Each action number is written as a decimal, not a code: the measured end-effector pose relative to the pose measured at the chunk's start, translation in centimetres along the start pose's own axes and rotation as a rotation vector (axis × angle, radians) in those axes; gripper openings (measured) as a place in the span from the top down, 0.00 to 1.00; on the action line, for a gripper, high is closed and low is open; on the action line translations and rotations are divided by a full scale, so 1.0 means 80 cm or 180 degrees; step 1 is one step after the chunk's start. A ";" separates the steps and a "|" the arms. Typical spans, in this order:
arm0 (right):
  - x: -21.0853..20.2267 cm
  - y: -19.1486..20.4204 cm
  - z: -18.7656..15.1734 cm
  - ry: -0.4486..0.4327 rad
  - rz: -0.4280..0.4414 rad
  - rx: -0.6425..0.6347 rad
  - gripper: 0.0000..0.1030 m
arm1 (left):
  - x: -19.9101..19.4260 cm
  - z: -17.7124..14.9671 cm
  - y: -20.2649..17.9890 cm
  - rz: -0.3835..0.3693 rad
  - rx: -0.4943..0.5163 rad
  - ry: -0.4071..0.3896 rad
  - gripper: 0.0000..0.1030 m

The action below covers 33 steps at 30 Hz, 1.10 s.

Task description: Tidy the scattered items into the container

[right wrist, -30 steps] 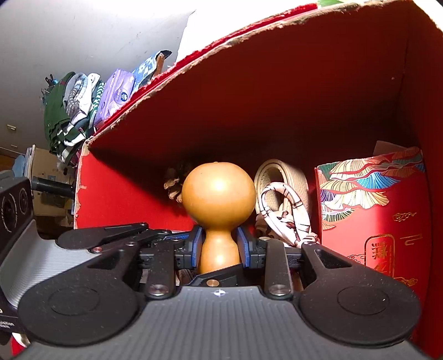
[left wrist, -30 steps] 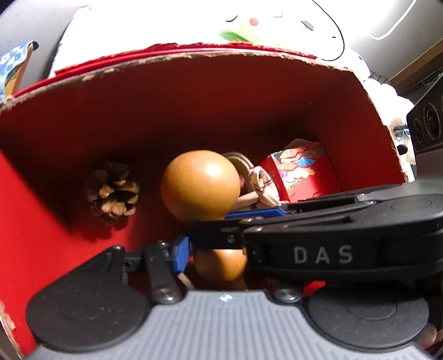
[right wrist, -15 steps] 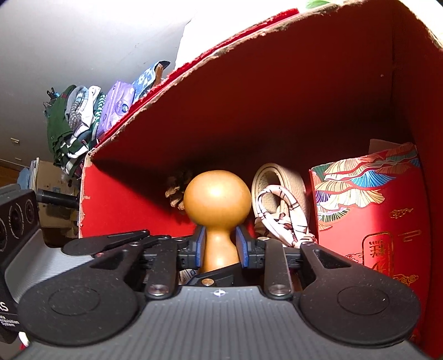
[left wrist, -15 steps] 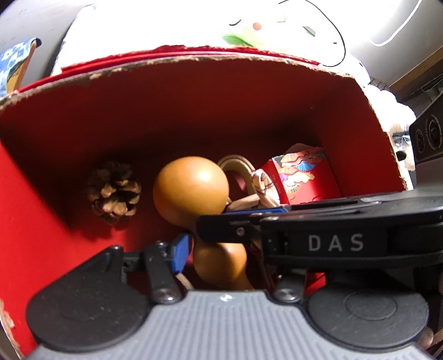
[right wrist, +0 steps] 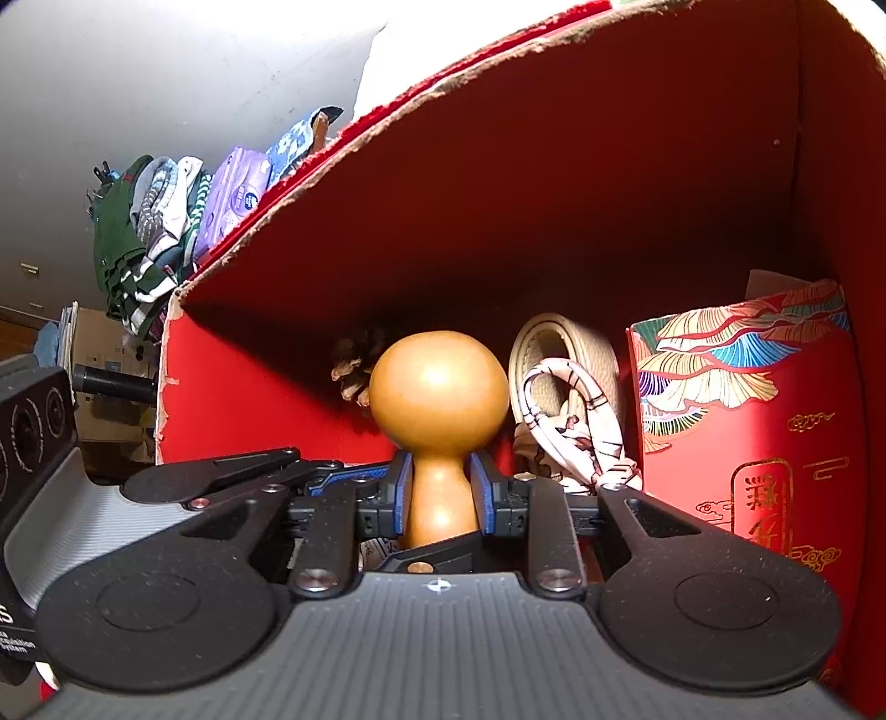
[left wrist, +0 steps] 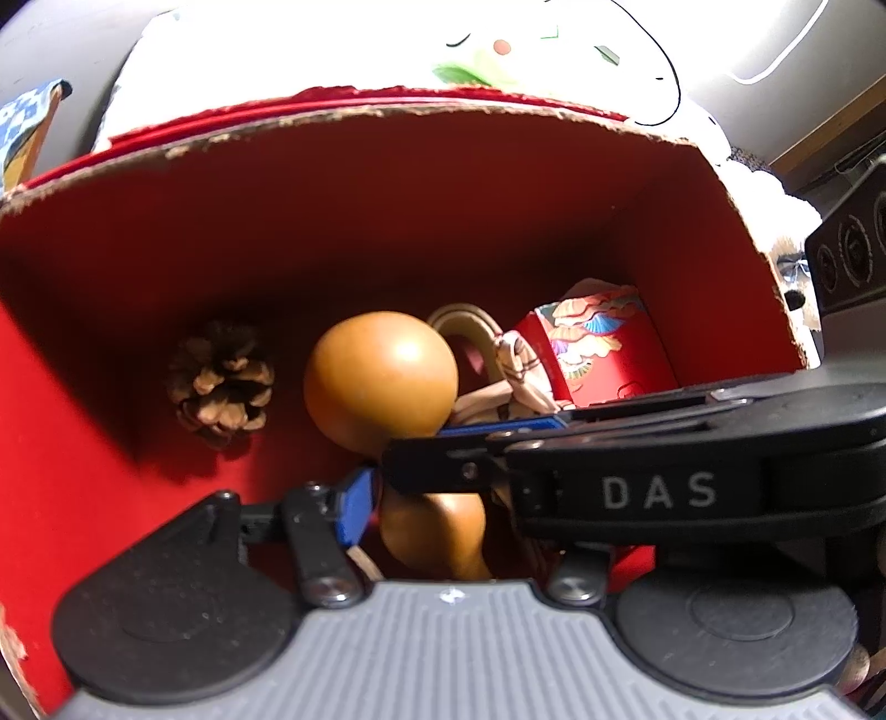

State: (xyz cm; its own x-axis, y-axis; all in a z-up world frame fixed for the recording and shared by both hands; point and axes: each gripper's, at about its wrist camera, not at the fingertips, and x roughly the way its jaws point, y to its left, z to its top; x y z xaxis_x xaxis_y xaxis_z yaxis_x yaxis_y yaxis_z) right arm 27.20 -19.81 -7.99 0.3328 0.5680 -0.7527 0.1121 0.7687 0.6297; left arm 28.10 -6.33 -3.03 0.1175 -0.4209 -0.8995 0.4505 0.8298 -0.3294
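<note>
Pinecone (left wrist: 221, 382) lies at the left of the red box (left wrist: 83, 443), apart from the gourd (left wrist: 382, 382) beside it. My left gripper (left wrist: 437, 498) is opening, its blue pad (left wrist: 354, 509) just clear of the gourd's lower bulb. My right gripper (right wrist: 441, 493) pinches the gourd's narrow neck, upright, inside the box. Rightward sit a rolled belt (right wrist: 576, 354), a patterned scarf (right wrist: 570, 421), then a red gift bag (right wrist: 747, 421) against the right wall.

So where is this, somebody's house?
Probably a home, maybe a bedroom or storage corner. Folded clothes are piled beside a purple tissue pack, and a white plush toy sits behind the red box, which holds keepsakes such as a pine cone.
</note>
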 end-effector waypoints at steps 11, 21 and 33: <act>-0.006 0.001 -0.002 -0.0139 0.0055 -0.0064 0.73 | -0.013 -0.002 -0.016 0.0447 0.0177 -0.0178 0.24; -0.007 0.002 -0.001 -0.0204 0.0015 -0.0110 0.73 | -0.012 -0.004 -0.006 0.0361 -0.0009 -0.0206 0.24; -0.004 0.000 0.002 -0.0215 0.0027 -0.0090 0.73 | -0.008 0.000 0.004 0.0236 -0.0125 -0.0182 0.24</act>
State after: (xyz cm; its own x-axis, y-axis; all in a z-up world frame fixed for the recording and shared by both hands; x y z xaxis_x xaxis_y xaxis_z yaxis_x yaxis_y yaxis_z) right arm 27.26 -20.03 -7.71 0.3960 0.5542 -0.7321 0.0828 0.7725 0.6296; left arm 28.19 -5.76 -2.55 0.2000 -0.3771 -0.9043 0.4038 0.8726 -0.2746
